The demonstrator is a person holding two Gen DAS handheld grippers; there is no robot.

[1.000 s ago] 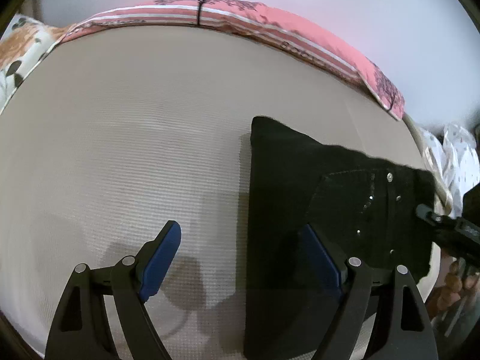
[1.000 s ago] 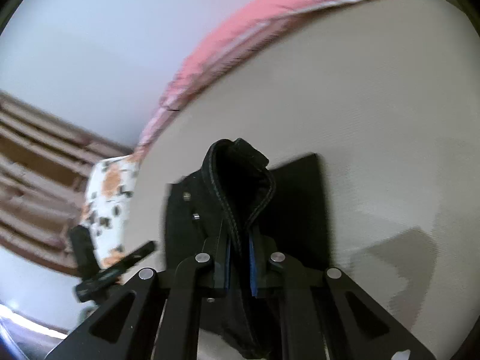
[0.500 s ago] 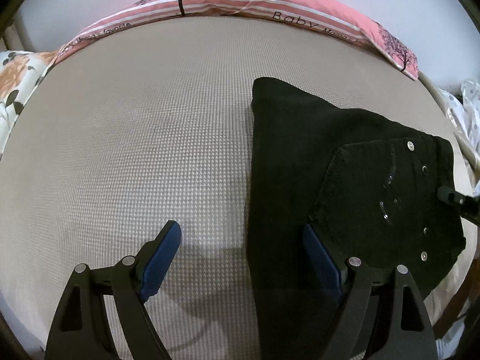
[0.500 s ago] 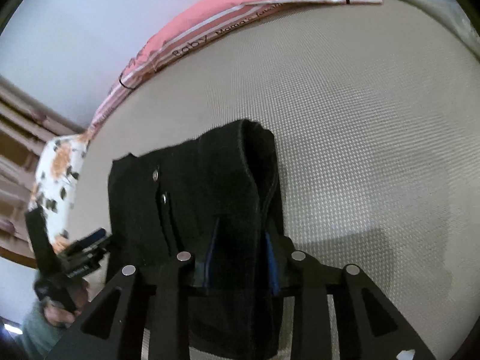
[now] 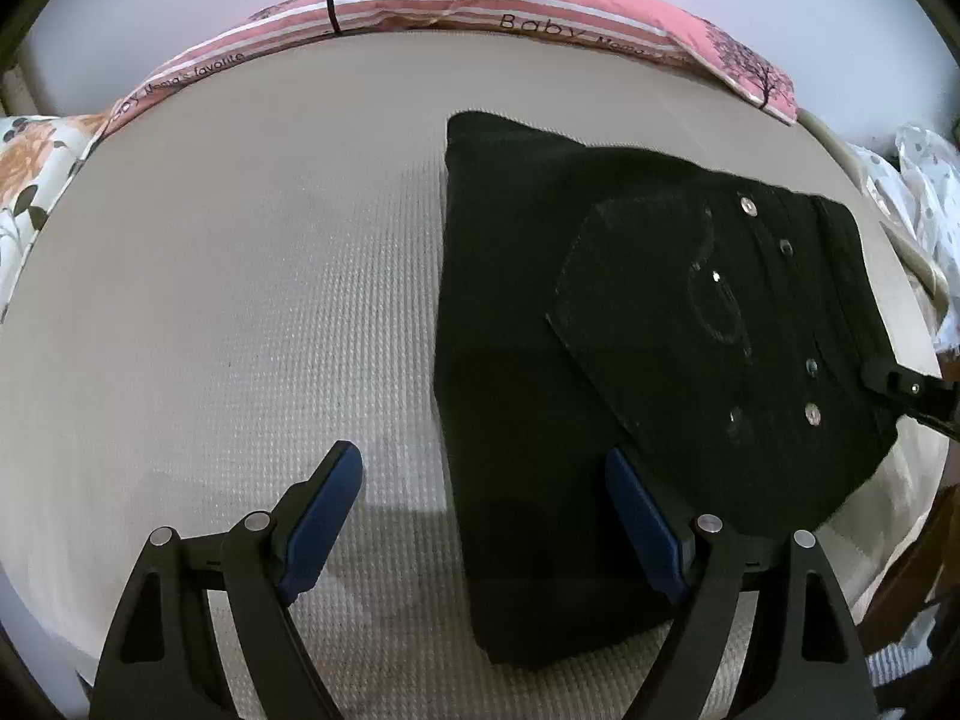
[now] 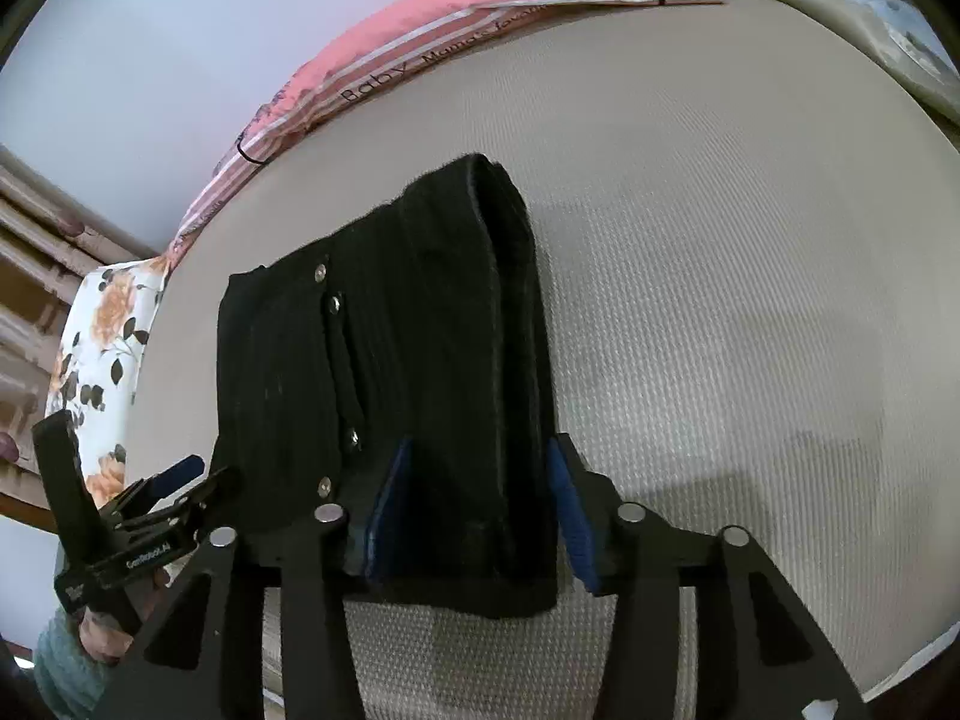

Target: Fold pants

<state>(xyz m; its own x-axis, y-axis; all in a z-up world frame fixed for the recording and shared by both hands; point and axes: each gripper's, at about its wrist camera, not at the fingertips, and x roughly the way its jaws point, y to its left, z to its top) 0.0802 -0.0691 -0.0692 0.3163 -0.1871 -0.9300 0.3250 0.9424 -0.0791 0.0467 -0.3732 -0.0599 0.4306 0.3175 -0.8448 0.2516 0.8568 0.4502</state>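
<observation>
The black pants [image 5: 630, 348] lie folded into a compact rectangle on the beige bed [image 5: 240, 300], toward its right side, pocket and rivets facing up; the folding looks essentially finished, with perhaps only a final tidy or squaring left. The right gripper [image 6: 480, 516] straddles the near folded edge, its jaws opening, cloth between them but the pads no longer pinching it; the left gripper [image 5: 486, 516] hangs released and wide, one pad over bare bed, the other over the fabric. A pink striped pillow [image 5: 480, 18] lines the far edge. The layers underneath are hidden; the bundle's near corner is cut off by the gripper frames.
</observation>
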